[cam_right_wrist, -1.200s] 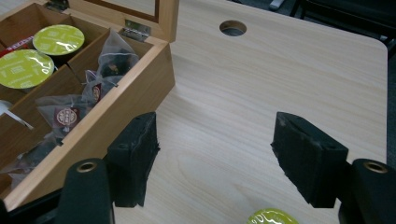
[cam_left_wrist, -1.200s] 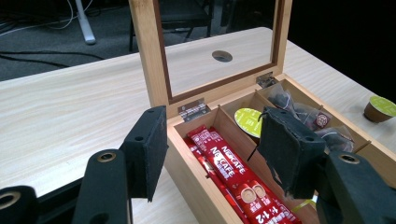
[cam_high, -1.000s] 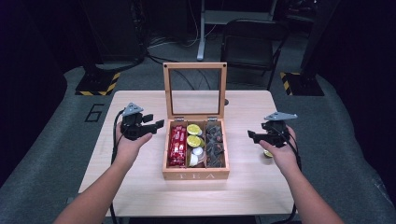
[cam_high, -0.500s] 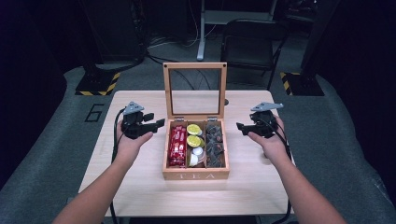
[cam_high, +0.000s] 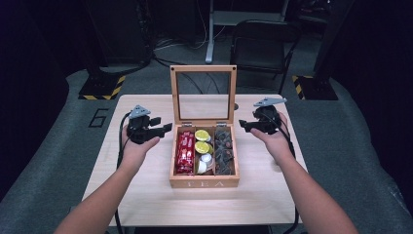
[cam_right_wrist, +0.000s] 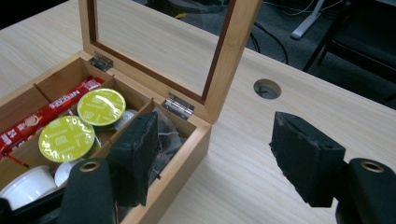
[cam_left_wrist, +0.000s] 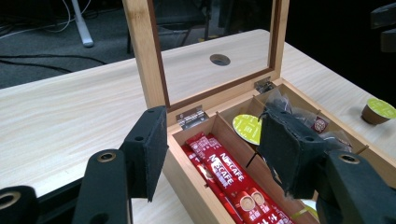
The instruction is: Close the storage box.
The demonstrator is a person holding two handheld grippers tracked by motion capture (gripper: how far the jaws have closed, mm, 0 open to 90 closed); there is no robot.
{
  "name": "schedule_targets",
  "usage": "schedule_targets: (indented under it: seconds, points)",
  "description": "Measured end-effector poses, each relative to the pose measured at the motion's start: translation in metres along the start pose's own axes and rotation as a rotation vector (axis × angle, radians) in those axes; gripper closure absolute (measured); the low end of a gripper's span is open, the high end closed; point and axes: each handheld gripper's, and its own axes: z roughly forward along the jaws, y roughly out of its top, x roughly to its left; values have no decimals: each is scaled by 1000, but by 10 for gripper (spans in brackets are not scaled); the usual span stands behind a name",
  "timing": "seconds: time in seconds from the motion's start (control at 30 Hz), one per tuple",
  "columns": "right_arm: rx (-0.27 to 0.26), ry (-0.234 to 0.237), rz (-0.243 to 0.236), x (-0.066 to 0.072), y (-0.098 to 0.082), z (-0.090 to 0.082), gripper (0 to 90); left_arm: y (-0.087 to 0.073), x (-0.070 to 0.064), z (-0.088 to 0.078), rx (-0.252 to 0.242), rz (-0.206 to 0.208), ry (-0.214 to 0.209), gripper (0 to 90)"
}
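A wooden tea box (cam_high: 204, 184) stands mid-table with its glass lid (cam_high: 202, 69) upright. It holds red coffee sticks (cam_high: 185, 151) on the left, green-lidded capsules (cam_high: 201, 135) and white cups (cam_high: 204, 161) in the middle, and dark tea bags (cam_high: 224, 148) on the right. My left gripper (cam_high: 165, 128) hovers open just left of the box, with nothing in it. In the left gripper view, the left gripper (cam_left_wrist: 212, 149) has its jaws either side of the box's back-left corner, above the red sticks (cam_left_wrist: 224, 175). My right gripper (cam_high: 243, 125) is open and empty by the back-right corner. In the right gripper view, the right gripper (cam_right_wrist: 215, 158) is over that corner.
One loose green-lidded capsule (cam_left_wrist: 379, 110) sits on the table to the right of the box. A round cable hole (cam_right_wrist: 267, 88) lies behind the lid. A dark chair (cam_high: 258, 44) stands beyond the table. Bare tabletop (cam_high: 146, 195) stretches in front of the box.
My right gripper has moved left and away from me, from the table's right side to the box's back-right corner. The left gripper has barely shifted.
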Motion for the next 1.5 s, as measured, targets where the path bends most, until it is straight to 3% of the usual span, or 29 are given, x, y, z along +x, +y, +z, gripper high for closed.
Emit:
schedule_targets:
  seconds: [0.3, 0.43, 0.67, 0.93, 1.0, 1.17, 1.2, 1.5]
  points:
    - [-6, 30, 33, 3, 19, 20, 318, -1, 5, 2, -1, -13, 9, 418]
    - [-14, 22, 13, 2, 24, 26, 318, 0, 4, 3, 2, -10, 7, 417]
    - [3, 14, 5, 1, 24, 38, 317, -2, 0, 4, 8, 8, -3, 418]
    - [6, 19, 24, -1, 26, 44, 316, -1, 2, 7, 14, 1, -6, 418]
    - [20, 11, 6, -3, 25, 47, 316, -1, 2, 6, 14, 6, -13, 418]
    - [19, 5, 35, -5, 29, 53, 315, 0, 5, 3, 5, -4, -6, 418]
    - [19, 2, 18, -6, 30, 55, 315, 0, 5, 3, -1, -8, -2, 418]
    - [27, -14, 37, -5, 34, 68, 311, 2, 3, -1, -5, -2, 1, 418]
